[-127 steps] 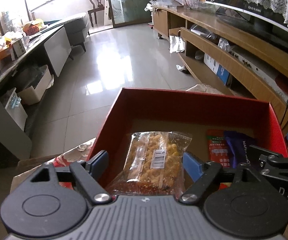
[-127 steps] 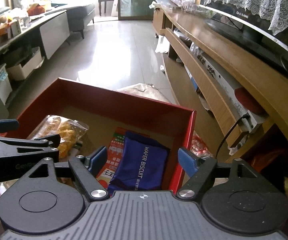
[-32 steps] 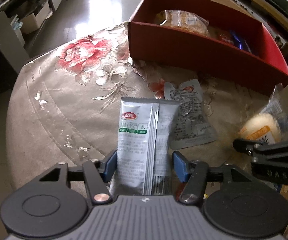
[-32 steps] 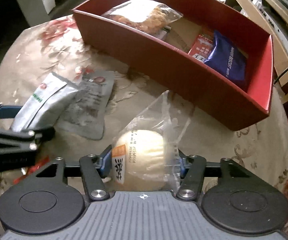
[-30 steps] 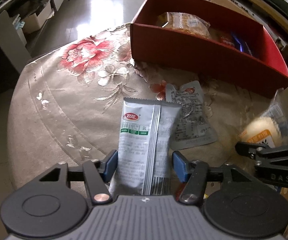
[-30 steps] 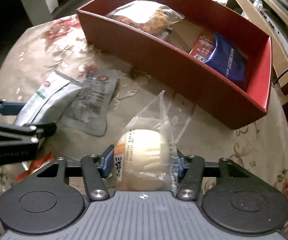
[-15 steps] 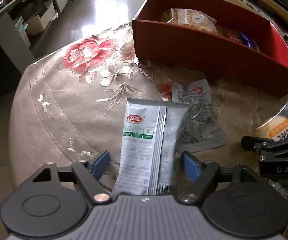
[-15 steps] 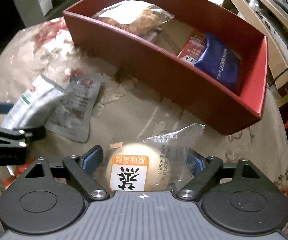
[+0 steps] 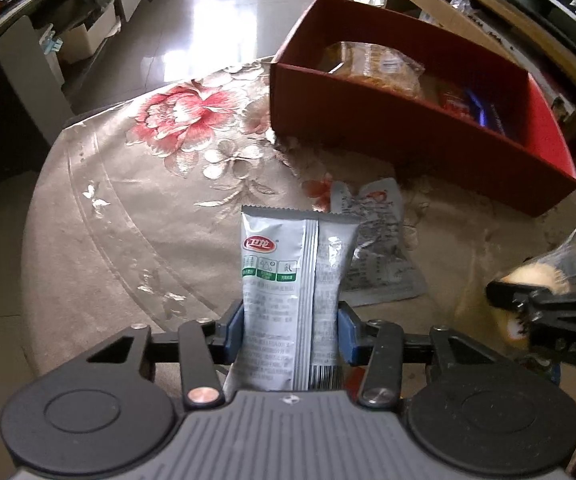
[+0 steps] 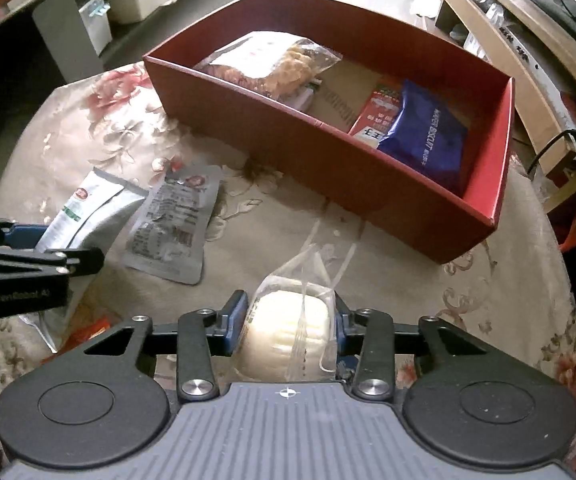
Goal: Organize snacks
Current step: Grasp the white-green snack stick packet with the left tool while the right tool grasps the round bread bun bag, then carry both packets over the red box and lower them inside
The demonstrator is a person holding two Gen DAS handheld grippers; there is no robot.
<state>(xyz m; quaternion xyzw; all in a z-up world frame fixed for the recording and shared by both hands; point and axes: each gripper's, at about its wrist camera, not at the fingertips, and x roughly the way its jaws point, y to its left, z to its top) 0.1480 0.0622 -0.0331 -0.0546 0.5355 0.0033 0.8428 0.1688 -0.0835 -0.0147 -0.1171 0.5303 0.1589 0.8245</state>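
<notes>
My left gripper (image 9: 290, 330) is shut on a silver snack packet with a red logo (image 9: 288, 280), held just above the round table; it also shows in the right wrist view (image 10: 88, 216). My right gripper (image 10: 288, 320) is shut on a pale round bun in a clear bag (image 10: 288, 328), seen blurred in the left wrist view (image 9: 536, 276). A red box (image 10: 328, 148) stands at the table's far side. It holds a clear bag of fried snacks (image 10: 272, 64), a red packet (image 10: 380, 114) and a blue wafer biscuit pack (image 10: 428, 140).
A second silver pouch (image 10: 176, 224) lies flat on the floral tablecloth (image 9: 136, 208) between the grippers and the box. A red-orange wrapper (image 10: 88, 328) lies under the left gripper. Wooden shelving (image 10: 528, 56) stands to the right, floor beyond the table.
Half a second ago both grippers were open around their items. Now the left has shut on the silver packet and the right on the bagged bun, which has turned in its bag.
</notes>
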